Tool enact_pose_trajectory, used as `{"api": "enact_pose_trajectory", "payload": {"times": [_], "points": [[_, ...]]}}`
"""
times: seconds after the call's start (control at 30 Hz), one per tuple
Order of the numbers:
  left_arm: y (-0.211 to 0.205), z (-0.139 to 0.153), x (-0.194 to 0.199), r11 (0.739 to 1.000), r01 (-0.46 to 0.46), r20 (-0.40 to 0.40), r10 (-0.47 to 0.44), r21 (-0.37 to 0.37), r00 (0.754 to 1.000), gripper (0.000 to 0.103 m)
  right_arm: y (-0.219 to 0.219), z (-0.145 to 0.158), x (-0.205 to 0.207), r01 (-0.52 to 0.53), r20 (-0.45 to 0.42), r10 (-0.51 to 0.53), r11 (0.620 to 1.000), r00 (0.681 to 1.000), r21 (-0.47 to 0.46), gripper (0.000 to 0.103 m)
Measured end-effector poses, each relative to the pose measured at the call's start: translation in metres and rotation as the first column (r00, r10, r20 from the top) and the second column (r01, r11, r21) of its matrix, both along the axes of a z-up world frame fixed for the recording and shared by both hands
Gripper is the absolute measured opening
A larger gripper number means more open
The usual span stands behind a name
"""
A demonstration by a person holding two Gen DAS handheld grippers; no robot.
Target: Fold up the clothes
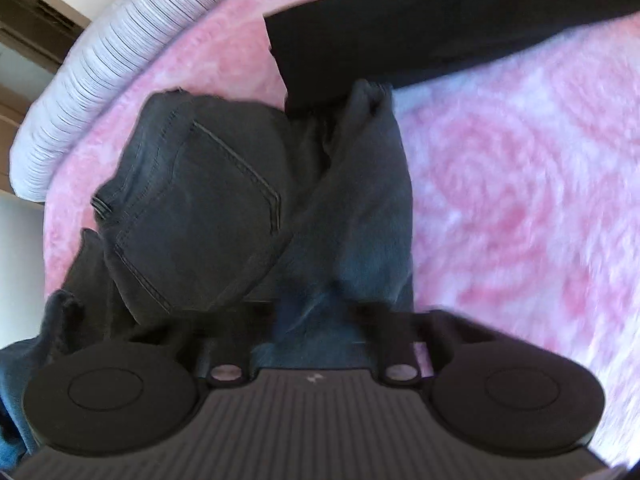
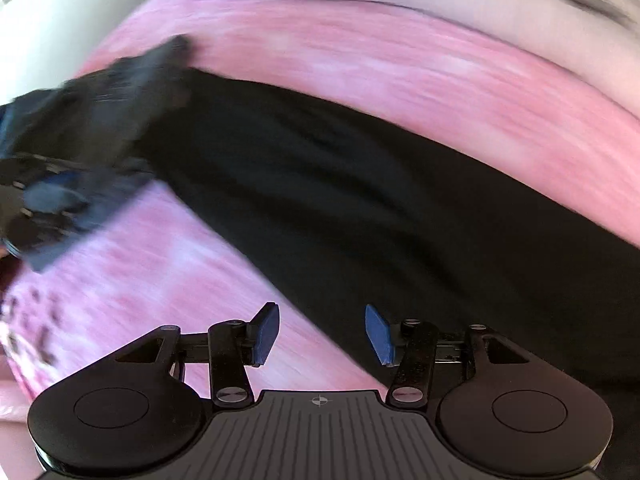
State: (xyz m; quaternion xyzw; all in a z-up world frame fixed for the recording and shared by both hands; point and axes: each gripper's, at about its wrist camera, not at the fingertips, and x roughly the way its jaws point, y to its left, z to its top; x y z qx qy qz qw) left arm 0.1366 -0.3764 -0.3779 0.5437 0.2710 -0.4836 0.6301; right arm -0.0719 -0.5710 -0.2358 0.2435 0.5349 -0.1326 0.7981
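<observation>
Dark grey jeans (image 1: 208,200) lie bunched up in the left wrist view, back pocket showing. The denim runs down over the front of my left gripper (image 1: 312,332) and hides its fingers; the jaws are closed on the cloth. A black garment (image 1: 420,28) lies spread beyond the jeans. In the right wrist view, the black garment (image 2: 360,200) stretches across the bed, and the jeans (image 2: 100,112) show blurred at the left. My right gripper (image 2: 322,334) hangs open over the black garment's near edge, nothing between its blue pads (image 2: 267,334).
Everything lies on a fluffy pink blanket (image 1: 520,200). A white striped cover (image 1: 80,80) borders it at the upper left of the left wrist view. Pale bedding (image 2: 400,12) lines the far side in the right wrist view.
</observation>
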Motion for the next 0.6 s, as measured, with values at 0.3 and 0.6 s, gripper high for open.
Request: {"api": "enact_pose_trajectory", "payload": {"times": [0.3,0.6], "points": [[0.056,0.083,0.055,0.928,-0.243,-0.139,0.211,-0.283,0.968,0.001,0.1,-0.08,0.194,-0.316,0.094,0.31,0.947,0.946,0.055,0.052],[0.106,0.138,0.086,0.698,-0.468,-0.181,0.447,-0.542,0.876,0.0,0.119,-0.059,0.333,-0.377,0.274,0.392,0.92,0.878,-0.107,0.047]]}}
